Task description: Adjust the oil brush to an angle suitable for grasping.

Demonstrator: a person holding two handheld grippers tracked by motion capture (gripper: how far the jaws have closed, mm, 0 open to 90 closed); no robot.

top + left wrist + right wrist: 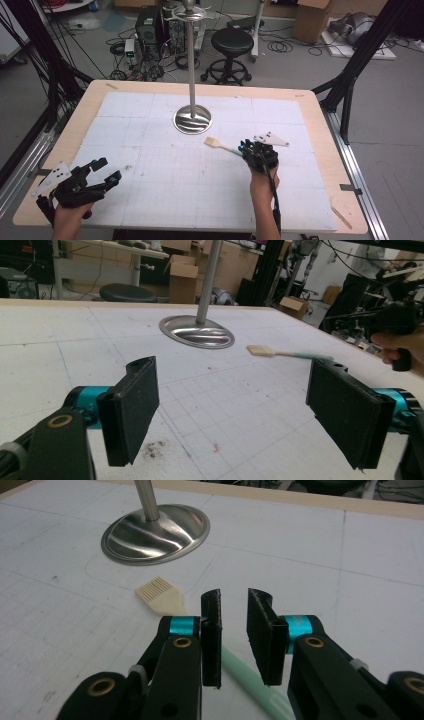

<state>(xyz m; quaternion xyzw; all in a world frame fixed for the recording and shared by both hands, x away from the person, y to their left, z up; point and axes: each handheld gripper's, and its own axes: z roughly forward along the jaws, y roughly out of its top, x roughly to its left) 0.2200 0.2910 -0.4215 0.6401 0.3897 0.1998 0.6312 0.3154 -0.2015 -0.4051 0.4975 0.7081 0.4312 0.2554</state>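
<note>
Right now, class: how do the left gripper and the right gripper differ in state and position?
The left gripper has its fingers spread wide with nothing between them; the right gripper has its fingers close together over the brush's green handle. The left sits near the table's front edge, the right mid-table beside the brush. Both have black fingers.

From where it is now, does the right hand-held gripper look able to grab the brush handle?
Probably yes. The right hand-held gripper sits right over the brush, its green handle running beneath the narrow gap between the jaws, with nothing else in the way.
</note>
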